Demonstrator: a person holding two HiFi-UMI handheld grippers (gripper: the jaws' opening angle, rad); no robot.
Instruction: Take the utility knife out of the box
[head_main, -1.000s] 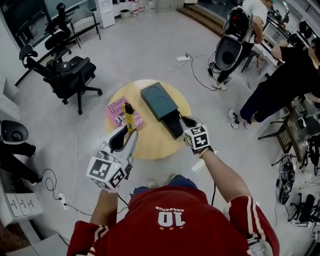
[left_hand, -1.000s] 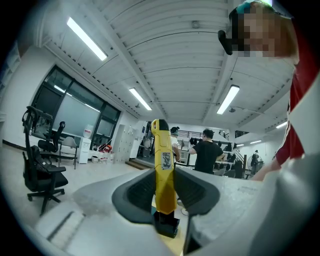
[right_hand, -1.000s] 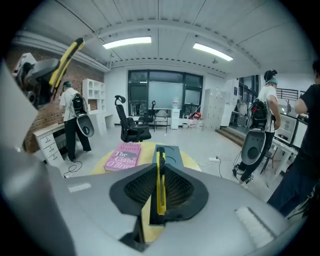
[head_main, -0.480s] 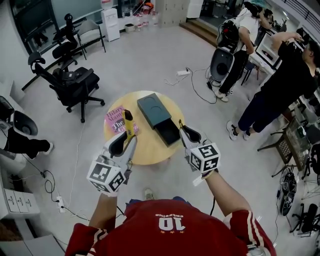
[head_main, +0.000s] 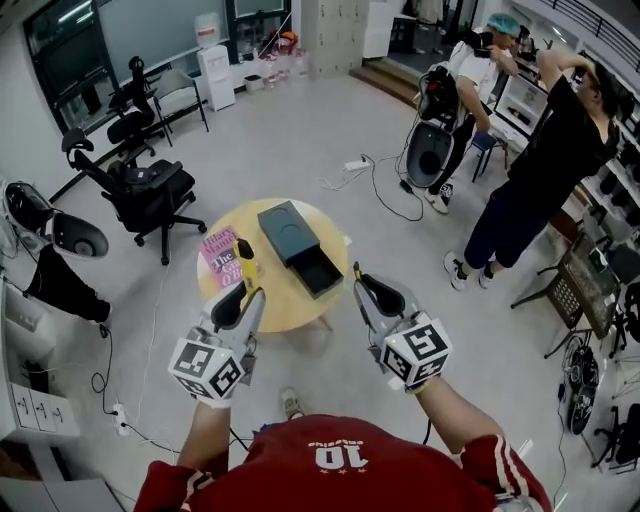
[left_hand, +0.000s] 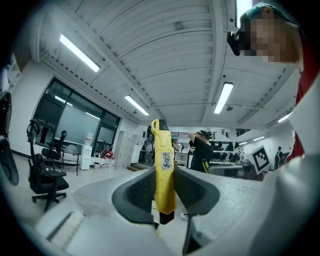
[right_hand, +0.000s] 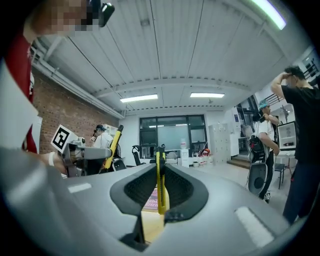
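**Both grippers, each with a knife, in front of the round table.**

- **Left gripper** (head_main: 240, 296): the jaws stand partly apart, clamped on the flat sides of a wide yellow utility knife (left_hand: 163, 165). The knife stands upright in the gap. Its black-tipped top projects well past the fingertips, and its dark lower end sits deep in the throat.
- **Right gripper** (right_hand: 160, 169): the jaws are drawn almost together on a slim yellow utility knife (right_hand: 160, 187). It is held edge-on along the gap, and its top just clears the fingertips.
- **Head view:** both grippers are held off the near edge of the round table (head_main: 285, 308), side by side and apart from each other. Neither touches the table.
- **Dark box** (head_main: 282, 226): it lies across the middle of the table. Its drawer (head_main: 320, 273) is slid out toward the near right edge.
- **Pink book** (head_main: 216, 252): it lies at the left edge of the table, beside the box.
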